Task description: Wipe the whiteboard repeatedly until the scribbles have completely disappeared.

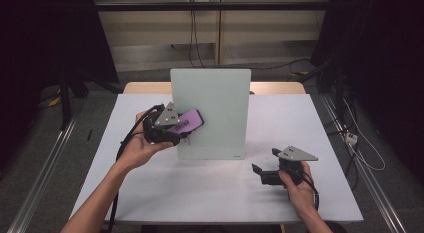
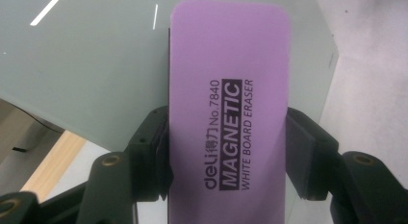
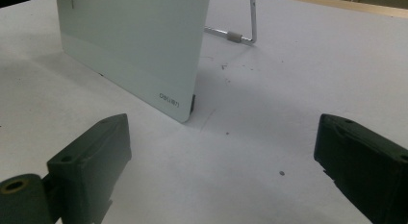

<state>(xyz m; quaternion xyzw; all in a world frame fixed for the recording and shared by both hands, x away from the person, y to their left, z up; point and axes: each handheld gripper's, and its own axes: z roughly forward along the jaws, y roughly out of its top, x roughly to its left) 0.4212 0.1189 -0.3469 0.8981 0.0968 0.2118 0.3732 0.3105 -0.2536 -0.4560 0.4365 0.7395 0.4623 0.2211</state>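
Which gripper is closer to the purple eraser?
Left. The left gripper is clamped on the purple rectangular plastic whiteboard eraser; the right gripper rests open on the table, well away.

You have a white surface (image 1: pixel 210 193) on a wooden tabletop (image 1: pixel 145 87), with cables (image 1: pixel 192 23) hanging down the wall behind.

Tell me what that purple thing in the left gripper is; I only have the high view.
Observer: It's a purple eraser, printed "MAGNETIC WHITE BOARD ERASER", and the left gripper is clamped on its long edges.
Operator: What props the board up?
Observer: A metal wire stand shows behind the glass board.
Operator: Any marks on the table?
Observer: Small dark specks lie on the white table near the board's corner, ahead of the open right gripper.
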